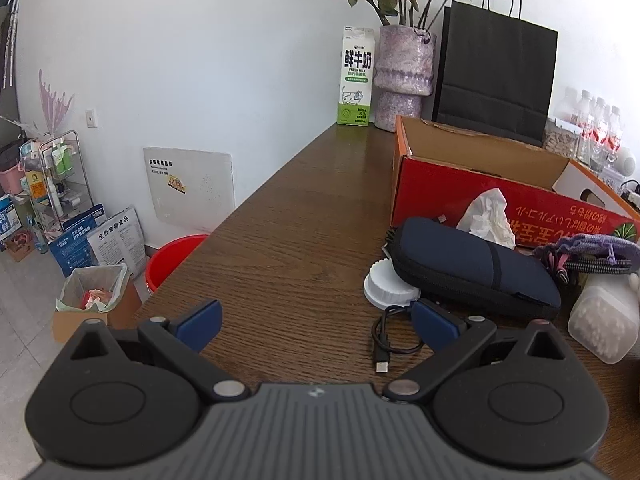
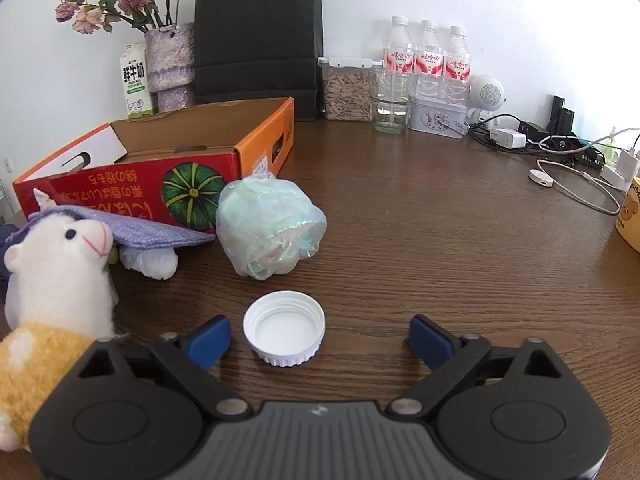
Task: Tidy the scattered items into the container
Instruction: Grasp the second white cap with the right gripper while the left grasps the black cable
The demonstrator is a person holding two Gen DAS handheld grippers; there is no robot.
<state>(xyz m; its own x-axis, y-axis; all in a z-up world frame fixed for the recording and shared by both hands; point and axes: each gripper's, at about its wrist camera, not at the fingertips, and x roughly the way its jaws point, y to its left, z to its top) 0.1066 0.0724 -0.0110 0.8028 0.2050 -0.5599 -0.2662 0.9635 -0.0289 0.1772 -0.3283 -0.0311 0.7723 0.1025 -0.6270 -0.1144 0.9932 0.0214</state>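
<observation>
In the right wrist view my right gripper (image 2: 322,340) is open low over the wooden table. A white screw cap (image 2: 285,328) lies mouth-up between its blue pads, nearer the left one, and neither pad touches it. Beyond it sit an iridescent wrapped bundle (image 2: 270,228), a plush alpaca (image 2: 60,280) and a purple cloth (image 2: 152,232), all in front of the red cardboard box (image 2: 120,184). My left gripper (image 1: 316,324) is open and empty. A black USB cable (image 1: 390,344), a white lid (image 1: 386,286) and a dark blue pouch (image 1: 472,268) lie by its right finger, near the box (image 1: 440,188).
A milk carton (image 1: 356,80), a flower vase (image 1: 404,76) and a black paper bag (image 1: 496,76) stand along the wall. Water bottles (image 2: 428,52), a seed jar (image 2: 348,92) and tangled chargers (image 2: 560,148) fill the back right. A red bucket (image 1: 172,260) stands below the table's left edge.
</observation>
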